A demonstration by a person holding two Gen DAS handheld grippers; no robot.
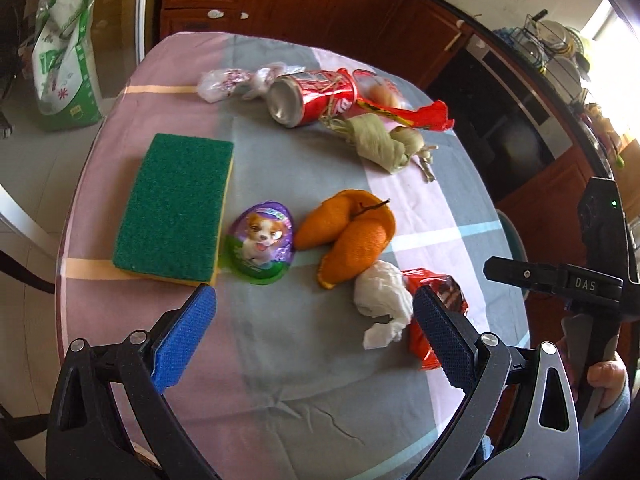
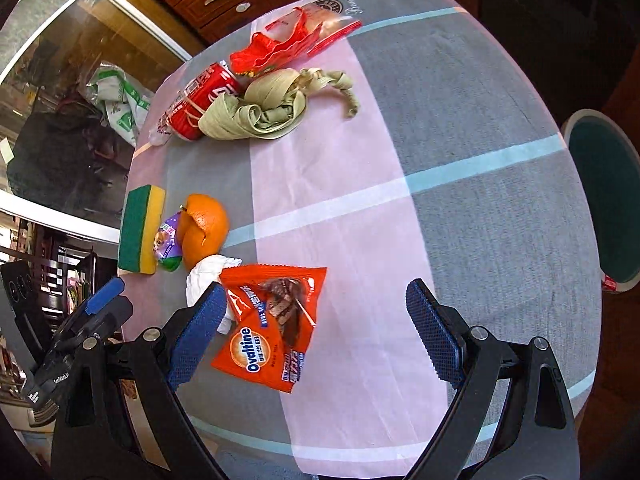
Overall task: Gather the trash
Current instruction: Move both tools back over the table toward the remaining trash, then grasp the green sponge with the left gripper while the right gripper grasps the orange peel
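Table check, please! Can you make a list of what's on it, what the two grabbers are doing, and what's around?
Surface: round table with checked cloth, wrinkled.
Job's things: Ovaltine wrapper, tissue, orange peel, soda can, leaf husk, red bag, dog wrapper, clear bag.
Clutter: sponge.
Grippers: left gripper and right gripper open, both hold nothing.
Cables: nothing seen.
Surroundings: bin beside table, cabinets, dish rack.

Both wrist views look down close — sharing the table (image 1: 280, 340).
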